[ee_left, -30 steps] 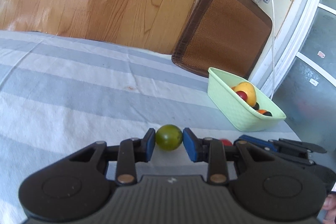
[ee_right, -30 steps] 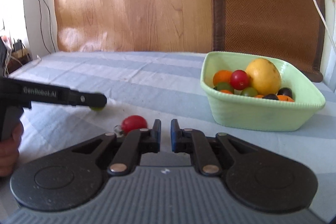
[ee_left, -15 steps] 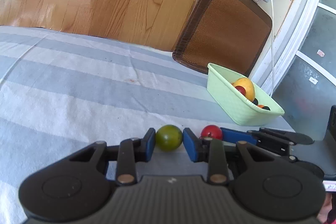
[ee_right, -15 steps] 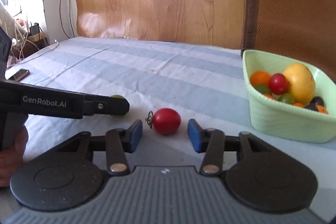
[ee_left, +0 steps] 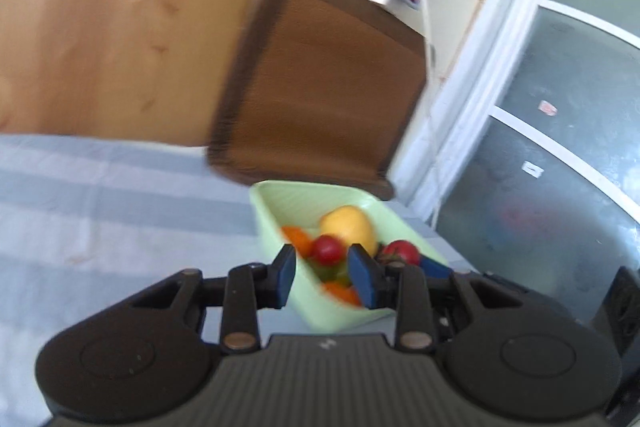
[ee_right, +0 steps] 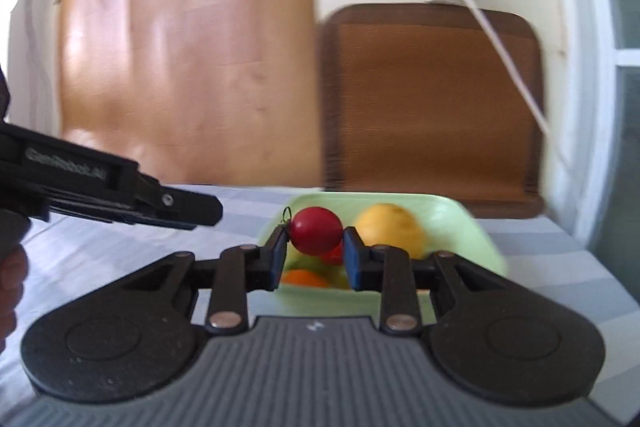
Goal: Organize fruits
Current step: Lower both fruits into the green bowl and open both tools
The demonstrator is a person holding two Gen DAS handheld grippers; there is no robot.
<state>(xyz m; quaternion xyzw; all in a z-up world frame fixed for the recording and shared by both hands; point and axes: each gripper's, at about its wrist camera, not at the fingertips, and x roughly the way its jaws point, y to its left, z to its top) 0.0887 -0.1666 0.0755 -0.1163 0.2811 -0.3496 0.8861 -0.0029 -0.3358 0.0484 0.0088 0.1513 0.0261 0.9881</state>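
Observation:
A pale green basket (ee_left: 276, 197) (ee_right: 474, 223) holds a yellow fruit (ee_left: 348, 227) (ee_right: 388, 231) and small red, orange and green ones. My right gripper (ee_right: 315, 241) hangs over the basket's near rim. Its jaws are closing, and the pads press a red tomato (ee_right: 316, 231) (ee_left: 400, 251). My left gripper (ee_left: 323, 269) (ee_right: 210, 213) hovers over the basket's near corner with its pads a small way apart. Through that gap I see a red fruit (ee_left: 328, 249) in the basket. The blurred view shows no green fruit pressed between them.
A blue and white striped cloth (ee_left: 100, 211) covers the table. A brown woven chair back (ee_left: 320, 87) (ee_right: 432, 107) stands right behind the basket. A white cable (ee_right: 500, 47) hangs across it. A hand (ee_right: 10, 287) holds the left gripper's handle.
Both grippers swung from the cloth up to the basket. The right one closed on the red tomato and lifted it. The green fruit no longer shows between the left pads.

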